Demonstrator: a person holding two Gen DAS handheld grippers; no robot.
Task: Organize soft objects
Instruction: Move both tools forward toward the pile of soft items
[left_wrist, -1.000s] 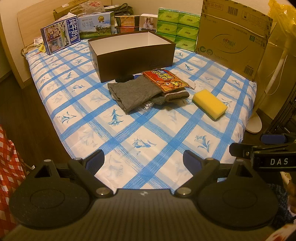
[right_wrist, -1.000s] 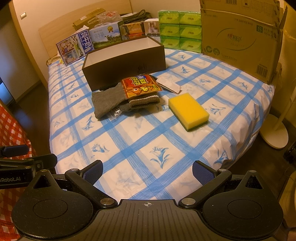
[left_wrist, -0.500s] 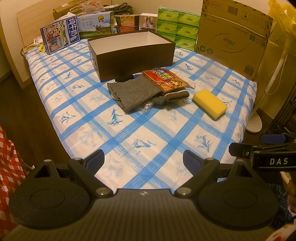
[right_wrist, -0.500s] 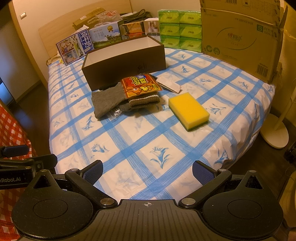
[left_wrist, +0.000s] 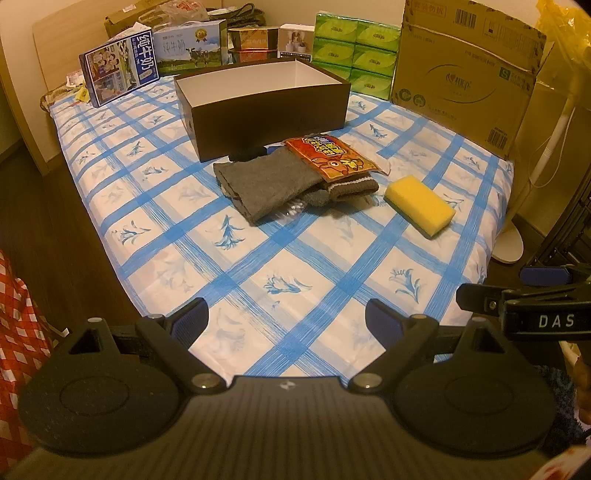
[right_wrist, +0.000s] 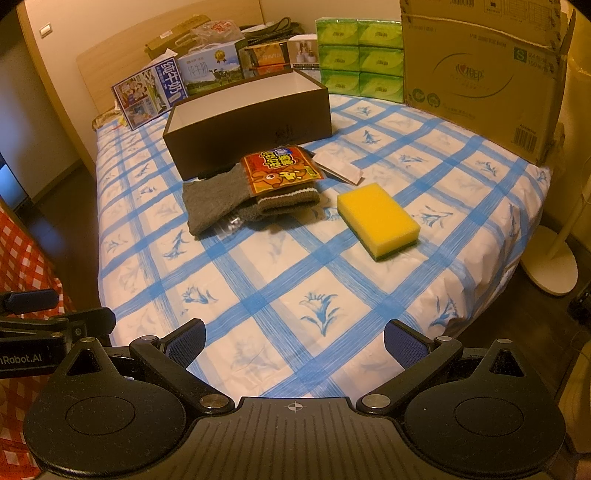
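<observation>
A folded grey cloth (left_wrist: 264, 186) (right_wrist: 212, 203) lies mid-bed in front of an open brown box (left_wrist: 266, 107) (right_wrist: 251, 122). A red-orange printed packet (left_wrist: 330, 158) (right_wrist: 280, 170) rests on a striped knit sock (left_wrist: 351, 186) (right_wrist: 284, 201). To their right lies a yellow sponge (left_wrist: 419, 205) (right_wrist: 376, 221). My left gripper (left_wrist: 286, 319) hovers open over the bed's near edge, nothing between its fingers. My right gripper (right_wrist: 293, 341) is open and empty too, well short of the sponge. Each gripper shows at the edge of the other's view.
The bed has a blue-checked white sheet (left_wrist: 280, 266) (right_wrist: 280, 280). Milk cartons (left_wrist: 120, 70), green tissue packs (left_wrist: 354, 55) and a large cardboard box (left_wrist: 465, 74) (right_wrist: 480, 74) line the far side. A white stand base (right_wrist: 550, 266) sits on the floor at right; red checked fabric (left_wrist: 14, 332) at left.
</observation>
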